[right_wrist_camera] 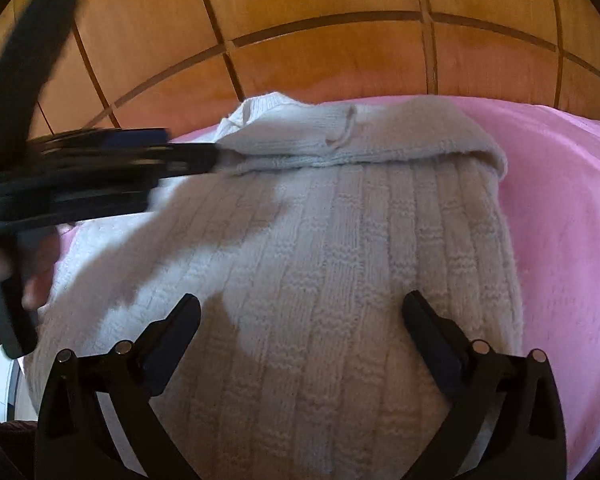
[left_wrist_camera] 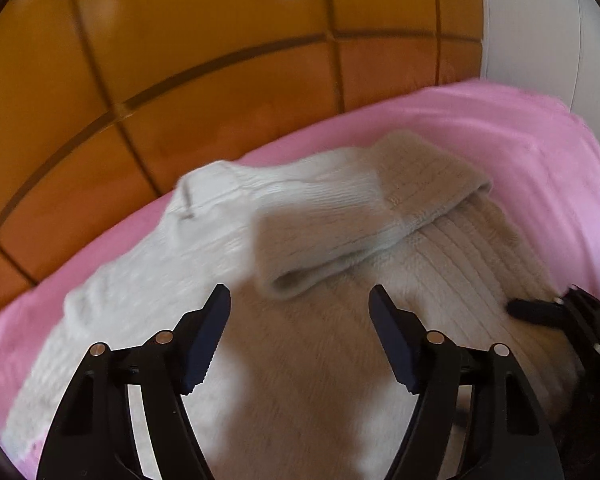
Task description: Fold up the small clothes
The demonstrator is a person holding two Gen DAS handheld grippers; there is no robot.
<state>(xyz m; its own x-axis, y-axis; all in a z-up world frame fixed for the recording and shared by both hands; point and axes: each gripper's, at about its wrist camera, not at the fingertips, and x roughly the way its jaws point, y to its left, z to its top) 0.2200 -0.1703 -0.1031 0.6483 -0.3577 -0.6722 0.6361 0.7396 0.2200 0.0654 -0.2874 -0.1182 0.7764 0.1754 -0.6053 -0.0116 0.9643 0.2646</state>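
Observation:
A cream ribbed knit sweater (left_wrist_camera: 308, 360) lies on a pink blanket (left_wrist_camera: 500, 128), with a sleeve (left_wrist_camera: 340, 220) folded across its upper part. My left gripper (left_wrist_camera: 300, 300) is open and empty just above the sweater's body, below the folded sleeve. In the right wrist view the sweater (right_wrist_camera: 340, 280) fills the middle, its folded top edge (right_wrist_camera: 360, 140) at the far side. My right gripper (right_wrist_camera: 300, 308) is open and empty over the sweater's body. The left gripper (right_wrist_camera: 204, 156) shows blurred at the left, near the folded edge. The right gripper's finger (left_wrist_camera: 540, 308) shows at the right edge.
An orange wooden headboard (left_wrist_camera: 220, 60) with dark grooves stands behind the blanket, also in the right wrist view (right_wrist_camera: 340, 60). A white surface (left_wrist_camera: 540, 40) is at the far right. Pink blanket (right_wrist_camera: 560, 220) lies right of the sweater.

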